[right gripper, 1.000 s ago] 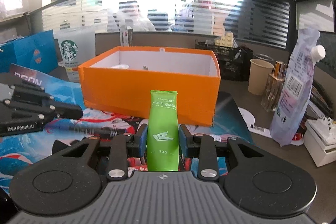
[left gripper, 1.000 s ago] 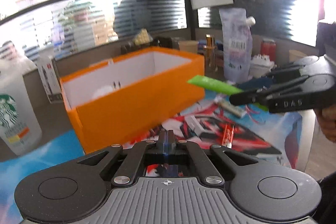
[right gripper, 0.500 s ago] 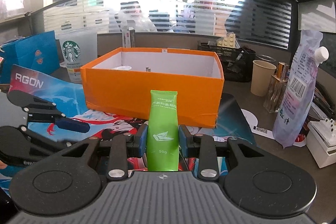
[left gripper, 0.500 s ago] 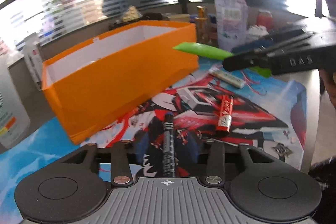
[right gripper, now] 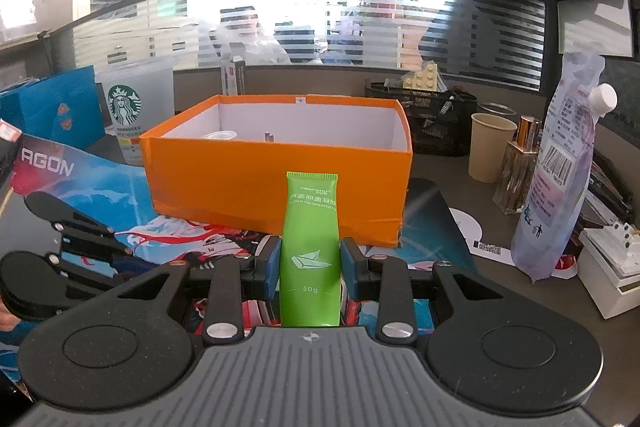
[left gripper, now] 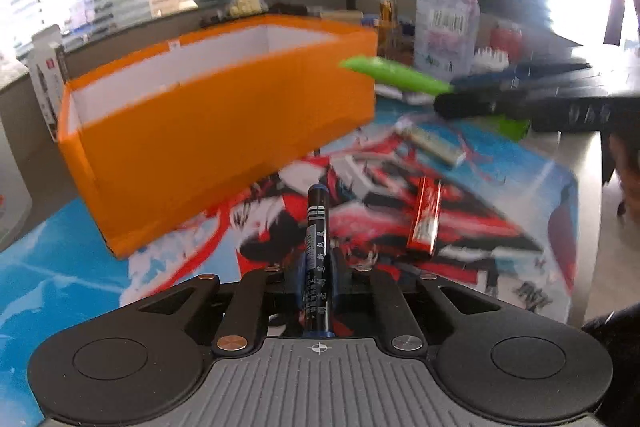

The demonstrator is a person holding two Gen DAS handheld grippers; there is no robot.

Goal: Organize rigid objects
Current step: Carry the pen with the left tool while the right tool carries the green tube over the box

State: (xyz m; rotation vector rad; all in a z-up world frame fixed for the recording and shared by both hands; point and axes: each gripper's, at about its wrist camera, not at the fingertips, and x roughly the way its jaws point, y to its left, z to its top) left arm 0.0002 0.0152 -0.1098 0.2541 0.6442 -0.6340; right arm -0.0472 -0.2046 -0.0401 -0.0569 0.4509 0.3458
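My left gripper [left gripper: 318,269] points down at the printed mat [left gripper: 500,227], its jaws closing on a black marker [left gripper: 317,223] that lies lengthwise between the blue pads and is pressed by them. The marker's tip points toward the orange box [left gripper: 208,131]. My right gripper [right gripper: 310,267] is shut on a green tube [right gripper: 310,247], held upright in front of the orange box [right gripper: 276,183]. In the left wrist view the green tube [left gripper: 392,75] sticks out of the right gripper [left gripper: 460,103] near the box's right corner. The left gripper [right gripper: 116,247] shows low at the left.
A red stick [left gripper: 426,219] and a pale bar [left gripper: 434,145] lie on the mat right of the marker. A Starbucks cup [right gripper: 126,115] stands left of the box. A paper cup [right gripper: 492,147], a perfume bottle [right gripper: 520,167] and a spouted pouch [right gripper: 560,167] crowd the right. People stand behind the partition.
My left gripper sank toward the mat, opened around the black marker and closed on it. The right gripper kept still with the green tube.
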